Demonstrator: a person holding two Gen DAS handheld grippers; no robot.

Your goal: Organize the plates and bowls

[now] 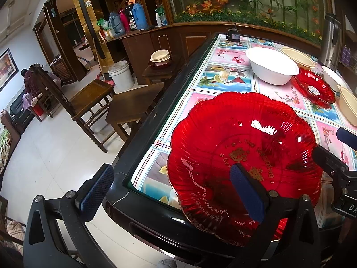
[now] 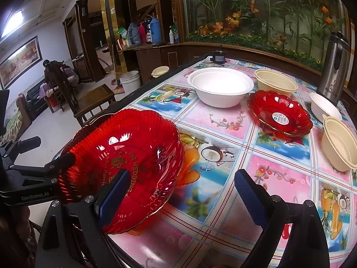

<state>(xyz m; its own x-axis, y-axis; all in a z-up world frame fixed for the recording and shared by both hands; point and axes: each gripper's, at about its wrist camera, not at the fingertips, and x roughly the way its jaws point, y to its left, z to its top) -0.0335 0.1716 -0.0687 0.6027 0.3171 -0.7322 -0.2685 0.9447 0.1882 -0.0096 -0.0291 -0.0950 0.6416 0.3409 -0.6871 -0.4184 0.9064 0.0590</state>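
Observation:
A large red scalloped plate (image 1: 241, 147) with gold lettering lies tilted at the table's near left corner and juts over the edge. My left gripper (image 1: 170, 170) stands open astride its left rim: one finger hangs over the floor, the other reaches over the plate's inside. My right gripper (image 2: 183, 174) is open too, with the plate's (image 2: 125, 156) right rim between its fingers and no pad pressing on it. Farther back stand a white bowl stack (image 2: 221, 89), a cream bowl (image 2: 275, 82) and a smaller red plate (image 2: 280, 114).
Another white bowl (image 2: 324, 107) and a cream bowl (image 2: 339, 143) sit at the right edge by a steel flask (image 2: 333, 67). A flowered cloth covers the table (image 2: 223, 120). Wooden chairs (image 1: 93, 102) and a white bucket (image 1: 121, 76) stand on the floor to the left.

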